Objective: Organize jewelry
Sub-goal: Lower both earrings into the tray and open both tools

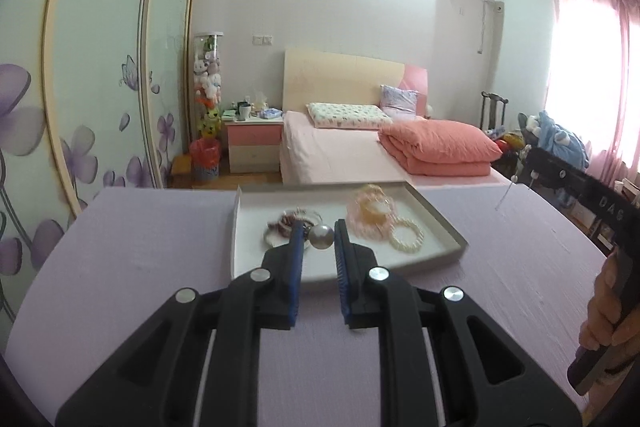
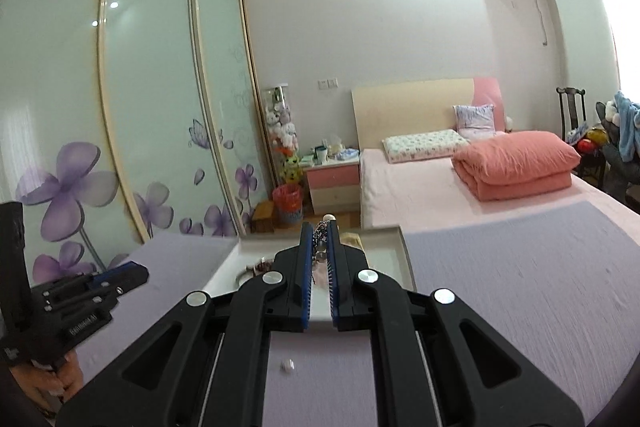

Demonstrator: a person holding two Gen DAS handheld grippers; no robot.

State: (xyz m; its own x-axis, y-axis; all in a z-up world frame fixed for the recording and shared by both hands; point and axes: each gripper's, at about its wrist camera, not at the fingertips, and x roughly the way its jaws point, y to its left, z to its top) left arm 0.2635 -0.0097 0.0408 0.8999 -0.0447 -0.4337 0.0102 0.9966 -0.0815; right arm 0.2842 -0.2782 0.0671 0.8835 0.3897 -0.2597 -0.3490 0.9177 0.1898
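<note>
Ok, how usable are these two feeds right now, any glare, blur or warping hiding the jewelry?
Left wrist: window blown out at right, strong fisheye bending; tray readable, though the dark beaded piece is smeared; silver ball sharp between the left gripper fingers. Right wrist: ceiling glare, curved wardrobe lines; right gripper nearly closed on a blurred chain, hiding most tray contents.

Left gripper [image 1: 318, 233] over the white tray [image 1: 444, 223]

Its jaws stand apart around a silver bead [image 1: 321, 236] at the tray's middle. Right of the bead lie a pearl bracelet [image 1: 407, 237] and pink bracelets [image 1: 370, 209]; left, a dark beaded piece [image 1: 286, 221].
</note>
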